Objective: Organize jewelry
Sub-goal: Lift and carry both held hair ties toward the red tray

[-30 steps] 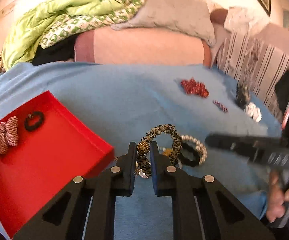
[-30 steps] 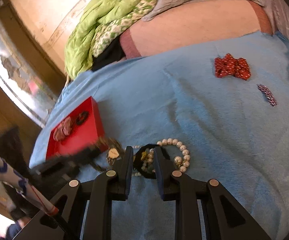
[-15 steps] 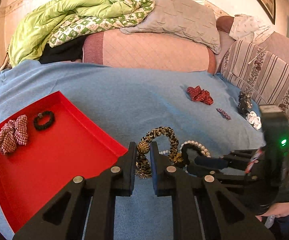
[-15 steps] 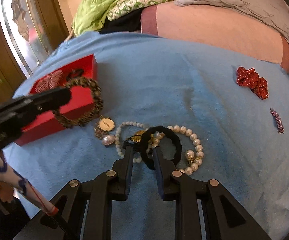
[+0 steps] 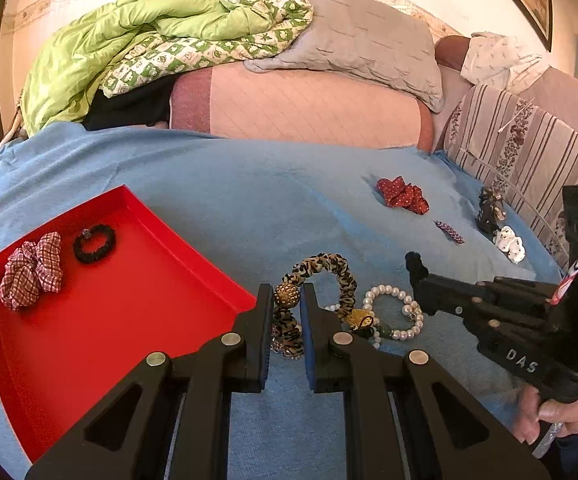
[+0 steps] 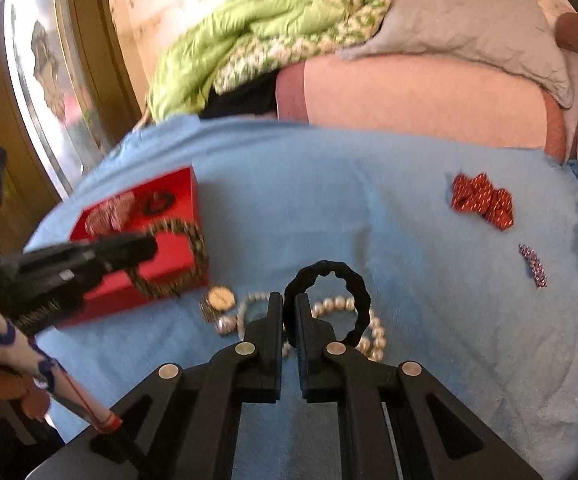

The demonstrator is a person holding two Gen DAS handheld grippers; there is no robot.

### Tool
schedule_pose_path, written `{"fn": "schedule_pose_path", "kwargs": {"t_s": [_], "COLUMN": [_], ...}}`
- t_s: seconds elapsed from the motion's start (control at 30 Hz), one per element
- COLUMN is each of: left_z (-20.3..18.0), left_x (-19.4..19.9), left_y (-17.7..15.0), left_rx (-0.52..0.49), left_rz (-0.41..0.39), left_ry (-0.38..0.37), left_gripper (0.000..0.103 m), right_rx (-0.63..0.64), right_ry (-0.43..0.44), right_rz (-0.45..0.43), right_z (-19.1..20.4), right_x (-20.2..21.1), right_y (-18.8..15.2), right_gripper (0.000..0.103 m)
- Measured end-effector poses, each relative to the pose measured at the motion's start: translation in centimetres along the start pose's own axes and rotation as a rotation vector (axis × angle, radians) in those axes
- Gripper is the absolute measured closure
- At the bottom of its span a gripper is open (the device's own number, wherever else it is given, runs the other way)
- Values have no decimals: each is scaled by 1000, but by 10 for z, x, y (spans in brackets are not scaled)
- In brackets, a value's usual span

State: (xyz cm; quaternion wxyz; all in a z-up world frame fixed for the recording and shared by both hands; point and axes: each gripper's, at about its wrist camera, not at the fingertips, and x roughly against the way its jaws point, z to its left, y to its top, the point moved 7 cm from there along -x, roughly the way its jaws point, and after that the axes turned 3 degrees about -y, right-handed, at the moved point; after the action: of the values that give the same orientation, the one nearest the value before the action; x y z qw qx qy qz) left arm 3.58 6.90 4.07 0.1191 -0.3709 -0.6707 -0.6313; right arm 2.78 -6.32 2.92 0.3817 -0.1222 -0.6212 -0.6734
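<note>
Currently both grippers hold pieces over a blue bedspread point(image 5: 225, 184): the left gripper point(image 5: 283, 306) is clamped on a leopard-print bracelet point(image 5: 329, 266), and the right gripper point(image 6: 285, 312), jaws just closed, pinches a black scrunchie point(image 6: 327, 280). A red tray point(image 5: 109, 320) waits at left. Lifting might snag the pearl bracelet point(image 5: 395, 314) lying just beside them. Letters "DAS" mark the right tool

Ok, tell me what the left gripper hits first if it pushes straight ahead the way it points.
The left gripper, shut on the leopard-print scrunchie, points past it at bare blue blanket. That is probably first; the way looks free otherwise, though depth is unclear.
</note>
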Motion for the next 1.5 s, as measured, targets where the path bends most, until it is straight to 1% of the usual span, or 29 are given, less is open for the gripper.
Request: {"fn": "schedule_pose_path", "kwargs": {"t_s": [0.23, 1.03, 1.33, 1.5], "left_z": [6, 32, 45, 56], "left_x": [2, 13, 24, 36], "left_y": [2, 2, 4, 0], "left_rx": [8, 41, 63, 87], "left_rz": [-9, -26, -44, -67], "left_ry": [16, 57, 67, 88], "left_gripper": [90, 90, 90, 90], "right_rx": [-3, -4, 5, -15], "right_ry": [18, 29, 24, 31], "right_rz": [-2, 3, 4, 8], "right_z": [5, 12, 17, 18], "right_x": [-1, -7, -10, -10], "right_y": [1, 0, -2, -2], "right_gripper": [96, 96, 96, 96]}}
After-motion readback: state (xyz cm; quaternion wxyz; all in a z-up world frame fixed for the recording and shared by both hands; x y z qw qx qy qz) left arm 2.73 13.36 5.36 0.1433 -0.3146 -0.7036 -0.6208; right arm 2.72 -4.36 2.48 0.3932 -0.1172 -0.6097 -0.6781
